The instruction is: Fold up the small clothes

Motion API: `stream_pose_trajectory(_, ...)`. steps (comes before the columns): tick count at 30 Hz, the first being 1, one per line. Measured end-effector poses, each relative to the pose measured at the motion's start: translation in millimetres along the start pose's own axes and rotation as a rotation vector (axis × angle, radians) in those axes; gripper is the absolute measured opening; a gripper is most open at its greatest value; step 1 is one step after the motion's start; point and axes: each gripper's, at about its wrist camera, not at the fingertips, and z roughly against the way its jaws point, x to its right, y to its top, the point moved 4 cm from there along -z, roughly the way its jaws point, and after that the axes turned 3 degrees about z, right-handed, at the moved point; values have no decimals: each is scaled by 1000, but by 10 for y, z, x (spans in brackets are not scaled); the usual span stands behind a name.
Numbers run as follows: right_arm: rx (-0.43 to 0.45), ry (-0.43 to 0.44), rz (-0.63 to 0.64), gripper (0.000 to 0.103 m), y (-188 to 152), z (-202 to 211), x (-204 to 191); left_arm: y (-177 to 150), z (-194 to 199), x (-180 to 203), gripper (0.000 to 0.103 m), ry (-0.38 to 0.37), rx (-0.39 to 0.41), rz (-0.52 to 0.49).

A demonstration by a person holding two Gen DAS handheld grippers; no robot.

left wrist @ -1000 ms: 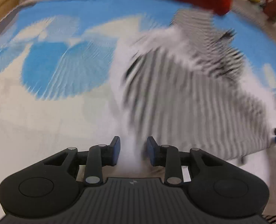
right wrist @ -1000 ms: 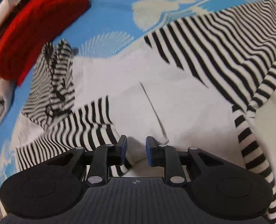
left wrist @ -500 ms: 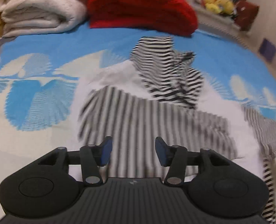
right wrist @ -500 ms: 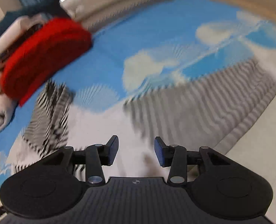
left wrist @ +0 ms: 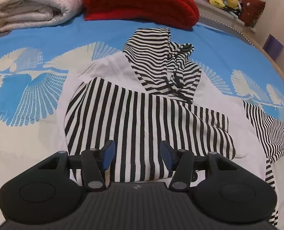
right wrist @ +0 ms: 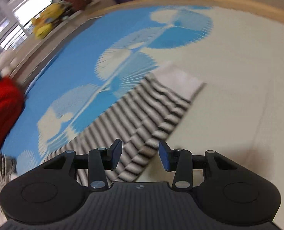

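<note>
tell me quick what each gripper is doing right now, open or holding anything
Left gripper: open, holding nothing, above the folded-over striped sleeve.
Right gripper: open, holding nothing, above the other striped sleeve; view blurred.

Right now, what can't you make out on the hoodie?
- Hoodie near hem: left wrist view, behind left gripper body.
- Right sleeve: left view, cuff cut by frame edge.
- Sleeve under right gripper: right wrist view, motion blur.
- Torso under folded sleeve: covered.
</note>
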Motion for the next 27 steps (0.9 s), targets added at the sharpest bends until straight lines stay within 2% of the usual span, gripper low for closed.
stream_pose_trajectory(6,-5,-6,-147,45,11,-192,324,22,19,-3,57,-15,6,8)
stream_pose_trajectory(10,-23,-7,-167,45,-21,-360,336,22,13,-29,57,-12,2,11)
stream_pose_trajectory(14,7,-13,-162,44,6,-428,288,30,20,-86,57,-9,4,22)
stream_pose_trajectory(15,11,-12,-167,33,18,-439,277,33,24,-97,57,-9,4,23)
stream_pose_trajectory(16,8,-6,-174,11,24,-474,268,34,28,-113,57,-8,5,23)
stream_pose_trajectory(17,0,-2,-180,1,21,-499,258,37,33,-128,57,-6,6,25)
stream_pose_trajectory(18,8,-7,-185,1,19,-502,245,39,41,-150,57,-4,8,28)
stream_pose_trajectory(21,78,-47,-142,1,49,-415,79,54,59,-231,57,4,10,39)
stream_pose_trajectory(23,161,-60,-71,1,94,-251,-196,74,84,-306,57,14,16,53)
stream_pose_trajectory(26,297,-24,106,1,90,92,-816,118,147,-436,57,24,33,82)
stream_pose_trajectory(27,344,16,190,1,20,244,-1105,141,172,-494,57,29,39,95)
